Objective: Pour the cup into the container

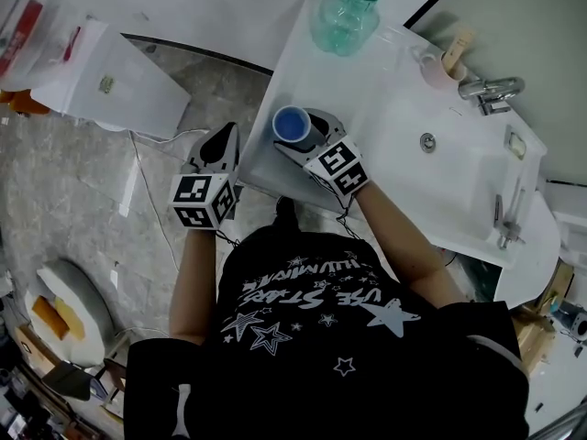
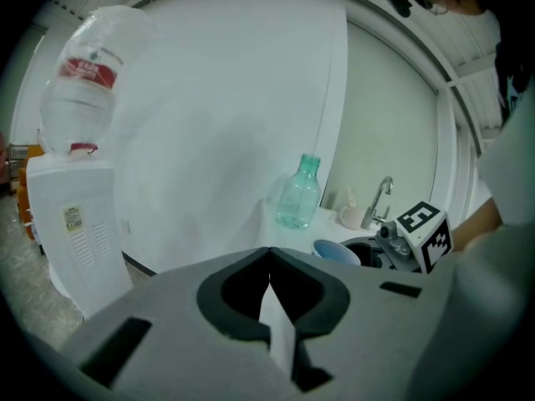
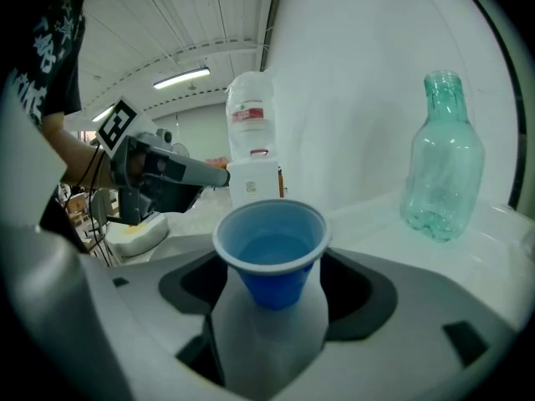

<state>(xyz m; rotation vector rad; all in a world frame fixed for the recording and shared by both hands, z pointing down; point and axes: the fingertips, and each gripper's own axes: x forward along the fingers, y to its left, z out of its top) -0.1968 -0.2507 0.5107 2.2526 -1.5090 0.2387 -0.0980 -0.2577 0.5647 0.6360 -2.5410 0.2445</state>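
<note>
The right tool had its jaws spread wide around a blue cup, one on each side. The cup stood upright between them, and dark gaps showed beside its lower body, so no firm pinch could be seen. It appeared to hold some clear liquid. In the head view the cup sat at the centre of the frame, near the front edge of the white tabletop. A pale green bottle stood upright and uncapped at the top of that frame, well apart from the cup. To the right lay a sink with a tap and a mug beside it. The left tool was off the tabletop's edge at the left. Its jaws were pressed together at the tips with nothing between them. A white water dispenser stood at the left of the left gripper view.
</note>
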